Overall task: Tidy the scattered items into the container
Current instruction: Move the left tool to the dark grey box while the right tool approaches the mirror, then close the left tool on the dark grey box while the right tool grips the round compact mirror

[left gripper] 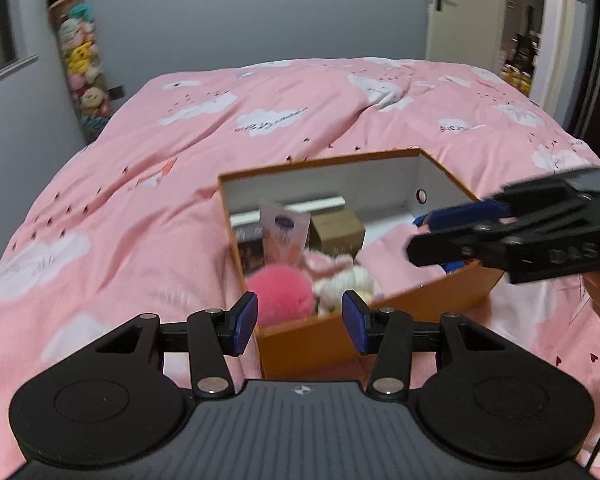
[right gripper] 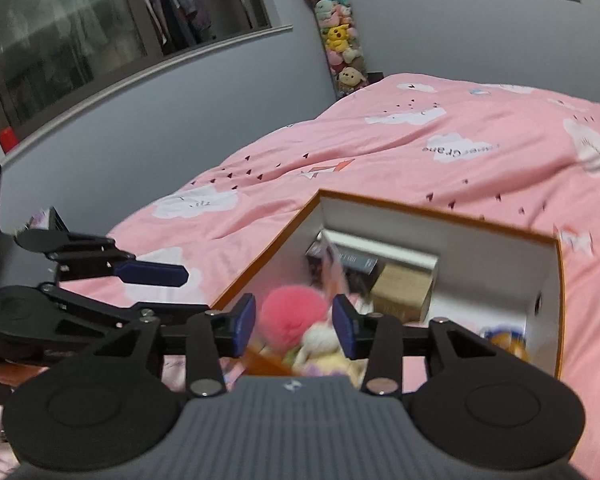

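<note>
Orange cardboard fills the middle of the left wrist view: the box [left gripper: 380,320] sits on the pink duvet [left gripper: 140,200] toward the near edge of the bed, its near wall right behind the left gripper [left gripper: 299,322]. That gripper's blue pads [left gripper: 244,322] stand apart with nothing between them. Inside the box, a pink pompom [left gripper: 282,292] lies against the near-left corner, a cream plush toy [left gripper: 340,284] just beside it, a white tube [left gripper: 284,236] upright behind them, and a small brown carton [left gripper: 338,232] next to the tube. The right gripper [left gripper: 424,236] comes in from the right over the box's right wall, and whether its fingers are parted or holding anything is hard to tell here.

Over to the right wrist view: the right gripper [right gripper: 295,328] hangs above the box [right gripper: 560,280], fingers spread and empty, the pompom [right gripper: 294,310] and plush [right gripper: 320,344] blurred between them. The brown carton [right gripper: 402,292] sits near the far wall. The left gripper [right gripper: 168,292] shows at the left, over the duvet [right gripper: 380,160] beside the box's left wall, fingers parted.
</note>
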The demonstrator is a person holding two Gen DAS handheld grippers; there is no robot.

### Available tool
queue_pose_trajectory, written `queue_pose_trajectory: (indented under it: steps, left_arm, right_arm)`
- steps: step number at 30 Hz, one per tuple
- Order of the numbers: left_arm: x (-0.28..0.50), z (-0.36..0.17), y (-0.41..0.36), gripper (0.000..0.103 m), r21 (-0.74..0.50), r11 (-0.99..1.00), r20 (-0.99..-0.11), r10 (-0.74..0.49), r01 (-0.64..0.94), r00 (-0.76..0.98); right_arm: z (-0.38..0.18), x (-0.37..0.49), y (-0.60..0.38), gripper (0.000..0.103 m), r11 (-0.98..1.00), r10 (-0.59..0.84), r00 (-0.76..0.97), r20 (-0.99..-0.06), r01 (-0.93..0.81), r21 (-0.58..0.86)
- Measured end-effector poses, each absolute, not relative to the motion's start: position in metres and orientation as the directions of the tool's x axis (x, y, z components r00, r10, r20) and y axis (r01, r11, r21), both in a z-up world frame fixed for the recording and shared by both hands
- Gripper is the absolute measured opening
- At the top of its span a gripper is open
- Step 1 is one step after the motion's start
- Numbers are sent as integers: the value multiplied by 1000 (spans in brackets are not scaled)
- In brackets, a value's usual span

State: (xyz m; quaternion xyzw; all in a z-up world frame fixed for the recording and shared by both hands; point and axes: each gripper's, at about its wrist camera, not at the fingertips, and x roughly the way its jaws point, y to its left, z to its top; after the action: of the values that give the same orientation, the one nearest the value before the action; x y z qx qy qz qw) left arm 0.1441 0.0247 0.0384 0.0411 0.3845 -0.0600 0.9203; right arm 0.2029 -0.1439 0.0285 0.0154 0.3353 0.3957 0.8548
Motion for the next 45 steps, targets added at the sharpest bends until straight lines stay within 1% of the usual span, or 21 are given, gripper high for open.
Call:
queue_pose_trajectory:
  steps: [4,7,10,13,14,17,20,26,34,38,39,41,45]
  left_arm:
    - [126,24,27,55,-38,998,-742,-67,58,667]
    - [117,8,32,55,-76,997,-776,-57,-3,628]
    - [111,-9,38,55,-61,997,-799,-14,-57,602]
    - [106,-22,44,56,-44,995,-818,16,-89,574]
    - [104,-27,47,57,-45,994,-825,22,-104,564]
    - [98,-41,55,63,-66,987,-843,25,-150,537]
    - [94,-53,62,64,-84,978,-858,26,-190,513]
    - [92,-67,68,64,-92,969,-876,30,-227,481]
    - [95,-73,74,67,-132,962,-884,-6,-238,468]
    - [95,-77,76,72,-148,961,-888,-24,-235,459]
    - [95,-79,77,72,-157,960,-889,-34,-234,457]
    - [96,-84,80,77,-201,951,-891,-78,-235,447]
    - [97,-96,91,78,-295,917,-889,-161,-268,428]
  right_arm:
    - [18,172,-159,51,711,679,478,-556,-616,339]
    - [-2,156,-167,52,757,635,492,-596,-547,356]
    - [-24,146,-177,53,808,575,504,-645,-472,352]
    - [-44,142,-187,62,868,487,541,-685,-388,311]
    - [-50,140,-192,67,882,463,555,-691,-363,300]
    - [-67,141,-205,69,920,390,576,-718,-277,276]
    - [-84,143,-216,75,940,340,570,-748,-193,280]
    - [-109,145,-213,75,964,267,573,-775,-156,217]
    - [-122,150,-220,75,959,281,544,-791,-123,255]
    - [-127,149,-220,74,960,275,529,-803,-104,261]
    - [-128,149,-220,74,960,274,526,-805,-102,260]
    - [-131,151,-219,74,960,274,518,-810,-98,263]
    - [-134,151,-219,74,960,275,509,-816,-93,265]
